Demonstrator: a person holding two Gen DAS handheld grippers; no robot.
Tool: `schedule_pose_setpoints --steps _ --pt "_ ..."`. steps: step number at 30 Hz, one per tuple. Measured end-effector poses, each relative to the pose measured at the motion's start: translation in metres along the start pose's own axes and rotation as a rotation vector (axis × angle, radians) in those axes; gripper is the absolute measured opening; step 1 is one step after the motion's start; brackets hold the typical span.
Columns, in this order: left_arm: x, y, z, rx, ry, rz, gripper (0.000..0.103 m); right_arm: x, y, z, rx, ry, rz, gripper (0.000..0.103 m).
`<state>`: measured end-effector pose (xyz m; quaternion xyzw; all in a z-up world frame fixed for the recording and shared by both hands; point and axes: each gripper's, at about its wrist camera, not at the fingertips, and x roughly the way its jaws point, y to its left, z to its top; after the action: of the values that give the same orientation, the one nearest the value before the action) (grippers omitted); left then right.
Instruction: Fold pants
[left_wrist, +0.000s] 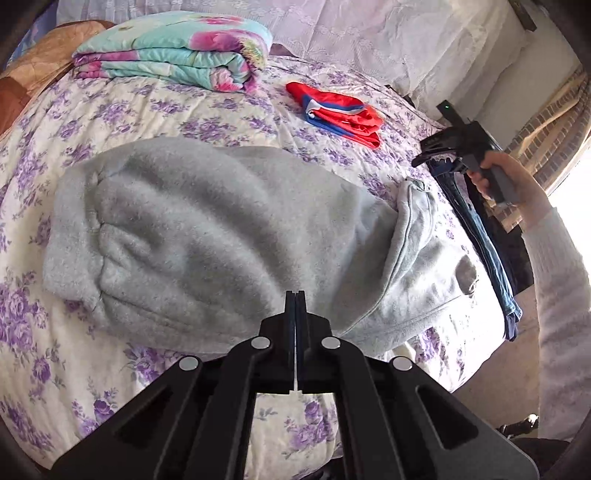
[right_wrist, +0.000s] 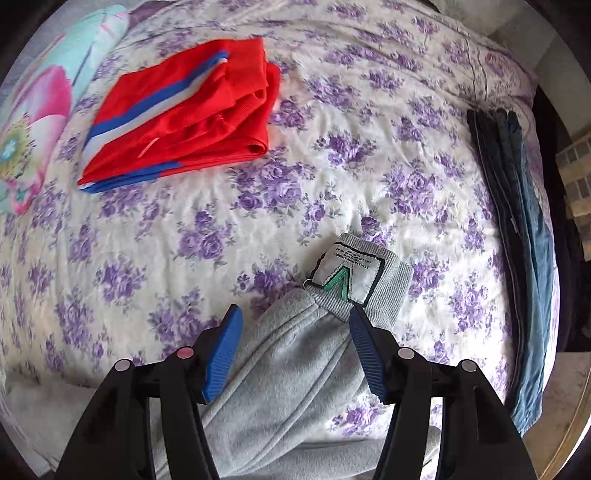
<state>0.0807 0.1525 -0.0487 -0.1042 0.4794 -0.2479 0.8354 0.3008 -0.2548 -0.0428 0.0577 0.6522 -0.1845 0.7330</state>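
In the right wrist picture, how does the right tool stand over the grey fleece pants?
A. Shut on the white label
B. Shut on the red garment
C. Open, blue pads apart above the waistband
C: the right tool is open, its blue pads apart over the grey fleece pants.

Grey pants (left_wrist: 207, 236): matt, fuzzy fleece cloth. Bed (right_wrist: 332, 155): quilted floral cotton. Red garment (right_wrist: 184, 122): smooth knit. Right gripper (right_wrist: 295, 350) pads (right_wrist: 221, 354): ribbed blue plastic.
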Motion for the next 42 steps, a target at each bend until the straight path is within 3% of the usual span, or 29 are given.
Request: schedule_pose_setpoints --steps 4,8,12,14,15,16,19,23,28,31,34,36,38,42 --pt "0.031 -0.014 0.007 0.033 0.081 -0.014 0.0 0.04 0.005 0.015 0.043 0.118 -0.047 0.06" --pt "0.076 -0.015 -0.006 0.035 0.217 -0.016 0.0 0.059 0.006 0.02 0.063 0.169 -0.096 0.061" --pt "0.083 -0.009 -0.012 0.029 0.218 -0.033 0.001 0.072 0.016 0.015 0.013 0.187 -0.159 0.059" --pt "0.084 -0.005 -0.01 0.019 0.226 -0.053 0.001 0.065 0.02 0.008 -0.005 0.157 -0.185 0.03" --pt "0.084 -0.005 -0.01 0.017 0.226 -0.06 0.001 0.058 0.018 0.004 0.005 0.139 -0.162 0.025" --pt "0.084 -0.005 -0.011 0.018 0.226 -0.062 0.001 0.049 0.015 -0.001 0.015 0.116 -0.119 0.012" --pt "0.083 -0.006 -0.011 0.024 0.222 -0.052 0.001 0.012 -0.007 -0.017 0.016 0.005 -0.043 0.012" --pt "0.083 -0.008 -0.01 0.03 0.228 -0.05 0.001 -0.049 -0.06 -0.057 0.085 -0.156 0.139 0.011" --pt "0.083 -0.014 -0.006 0.06 0.247 -0.026 0.001 -0.095 -0.131 -0.153 0.153 -0.365 0.331 0.01" --pt "0.082 -0.019 -0.005 0.078 0.262 -0.002 0.001 -0.076 -0.164 -0.212 0.21 -0.423 0.391 0.01" --pt "0.069 -0.023 -0.004 0.094 0.264 0.036 0.001 -0.021 -0.186 -0.254 0.275 -0.384 0.415 0.01" --pt "0.055 -0.03 -0.002 0.107 0.255 0.076 0.001 0.03 -0.196 -0.271 0.316 -0.314 0.442 0.01" --pt "0.042 -0.039 0.005 0.112 0.24 0.095 0.001 0.069 -0.201 -0.28 0.368 -0.292 0.546 0.01" --pt "0.033 -0.065 0.023 0.118 0.211 0.106 0.001 0.062 -0.198 -0.284 0.333 -0.361 0.561 0.01"
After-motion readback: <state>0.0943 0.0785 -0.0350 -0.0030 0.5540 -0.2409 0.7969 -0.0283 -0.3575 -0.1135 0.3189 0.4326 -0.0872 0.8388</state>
